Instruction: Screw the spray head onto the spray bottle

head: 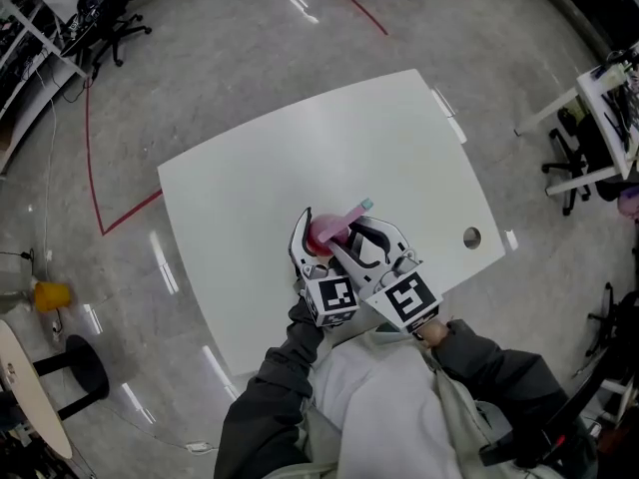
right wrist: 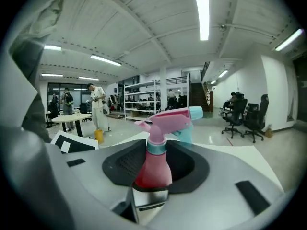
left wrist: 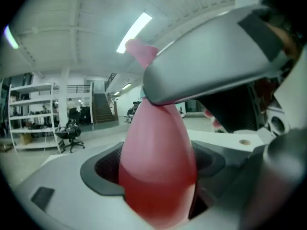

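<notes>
The left tool point(left wrist: 154, 171) was clamped on the belly of the spray bottle point(head: 321, 236) and the right tool point(right wrist: 156, 164) pinched its neck just under the spray head point(right wrist: 170, 119), so a tilted twist would likely have cross-threaded the collar point(right wrist: 156, 147) or spun the bottle inside the left tool.

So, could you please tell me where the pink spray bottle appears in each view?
Head view: spray bottle just below centre, over the white table near its front edge.
Left gripper view: spray bottle huge, low centre, between the jaws.
Right gripper view: spray bottle smaller, low centre, between the jaws.
Shared landmark: the white table.
</notes>
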`<state>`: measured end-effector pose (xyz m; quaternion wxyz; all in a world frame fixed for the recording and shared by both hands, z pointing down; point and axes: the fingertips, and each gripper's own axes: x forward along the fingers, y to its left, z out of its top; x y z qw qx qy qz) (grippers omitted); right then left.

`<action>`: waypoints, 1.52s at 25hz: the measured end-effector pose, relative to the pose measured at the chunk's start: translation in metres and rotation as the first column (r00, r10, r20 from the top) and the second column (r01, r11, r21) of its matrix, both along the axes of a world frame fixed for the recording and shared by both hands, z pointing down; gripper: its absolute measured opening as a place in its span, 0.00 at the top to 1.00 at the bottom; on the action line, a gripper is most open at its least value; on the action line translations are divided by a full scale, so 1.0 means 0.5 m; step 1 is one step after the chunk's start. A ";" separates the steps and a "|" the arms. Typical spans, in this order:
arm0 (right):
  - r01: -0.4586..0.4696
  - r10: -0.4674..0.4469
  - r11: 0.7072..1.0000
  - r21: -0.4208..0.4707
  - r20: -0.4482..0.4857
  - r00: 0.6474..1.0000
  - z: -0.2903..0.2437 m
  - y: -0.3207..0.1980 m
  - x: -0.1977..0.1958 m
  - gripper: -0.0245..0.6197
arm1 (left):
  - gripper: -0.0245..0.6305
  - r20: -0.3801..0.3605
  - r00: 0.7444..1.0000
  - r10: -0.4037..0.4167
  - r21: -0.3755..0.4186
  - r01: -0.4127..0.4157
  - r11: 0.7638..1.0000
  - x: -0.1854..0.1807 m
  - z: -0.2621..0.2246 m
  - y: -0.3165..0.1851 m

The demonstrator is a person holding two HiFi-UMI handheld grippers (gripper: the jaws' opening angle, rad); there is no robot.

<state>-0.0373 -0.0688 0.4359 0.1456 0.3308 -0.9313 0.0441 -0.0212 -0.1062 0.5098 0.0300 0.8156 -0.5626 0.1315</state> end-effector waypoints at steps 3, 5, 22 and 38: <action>0.036 -0.032 0.995 0.096 -0.041 0.999 -0.054 0.026 -0.021 0.77 | 0.32 -0.067 0.998 0.003 0.047 0.001 0.999 -0.011 -0.052 0.011; 0.117 -0.125 0.984 0.133 0.052 0.991 -0.103 0.060 -0.026 0.75 | 0.32 -0.079 0.993 0.084 0.098 -0.076 0.992 -0.009 -0.090 0.024; 0.721 -0.707 0.677 0.148 -0.141 0.693 -0.204 0.203 0.033 0.64 | 0.32 -0.017 0.745 0.666 0.074 -0.664 0.744 0.104 -0.166 0.211; -0.067 0.059 0.997 0.037 0.192 0.980 -0.213 0.099 0.040 0.79 | 0.32 0.118 0.988 0.098 0.101 -0.110 0.989 0.034 -0.161 0.137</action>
